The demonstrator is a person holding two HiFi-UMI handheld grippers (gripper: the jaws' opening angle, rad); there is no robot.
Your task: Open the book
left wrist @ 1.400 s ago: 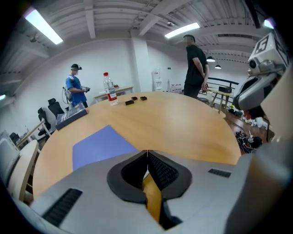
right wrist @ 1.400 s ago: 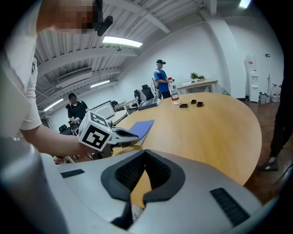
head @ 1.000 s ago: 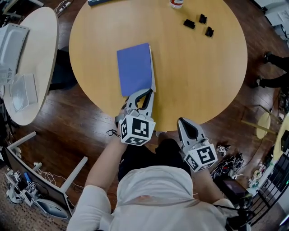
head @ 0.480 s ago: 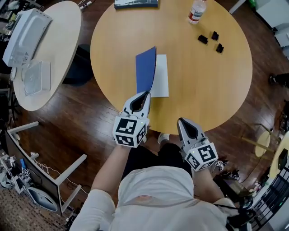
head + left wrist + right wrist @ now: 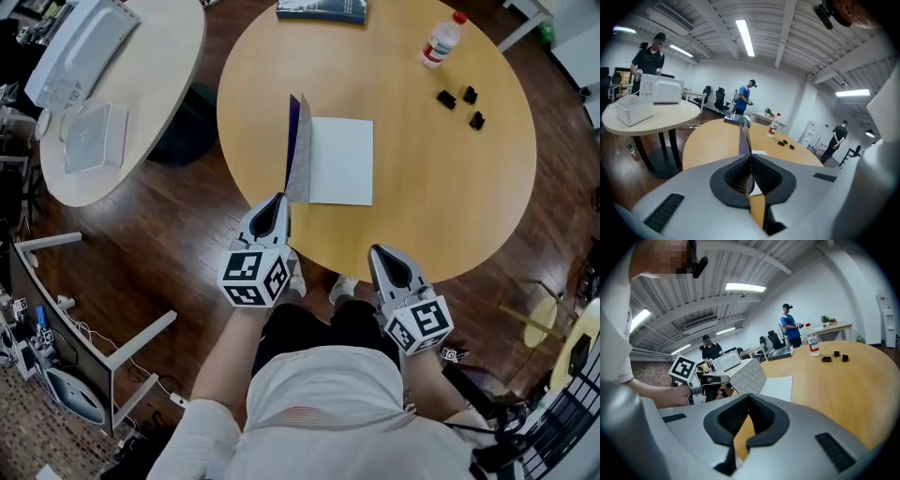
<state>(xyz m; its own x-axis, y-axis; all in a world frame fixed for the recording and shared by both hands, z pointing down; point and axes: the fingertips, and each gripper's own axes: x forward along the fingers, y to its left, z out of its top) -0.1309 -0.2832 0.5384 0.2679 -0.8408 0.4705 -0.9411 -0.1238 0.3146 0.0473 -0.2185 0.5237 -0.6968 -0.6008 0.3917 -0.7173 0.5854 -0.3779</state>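
Note:
The book lies on the round wooden table [image 5: 441,187] near its front left. Its blue cover [image 5: 292,141] stands almost upright, and a white page [image 5: 340,161] lies flat to the right of it. My left gripper [image 5: 275,204] is shut on the cover's near corner. In the left gripper view the cover [image 5: 742,139] runs edge-on out of the closed jaws [image 5: 750,161]. My right gripper [image 5: 386,258] is shut and empty at the table's front edge, right of the book. Its own view shows the cover's patterned inside [image 5: 747,378] and the page [image 5: 779,386].
At the table's far side are a plastic bottle [image 5: 442,40], three small black blocks [image 5: 459,101] and a second book [image 5: 322,9]. A second round table [image 5: 150,103] at the left carries a white appliance [image 5: 80,52] and a clear container [image 5: 89,136]. People stand in the background.
The cover has swung up from flat to almost upright, baring the white page. My left gripper moved left with the cover pinched in it. The right gripper stayed put.

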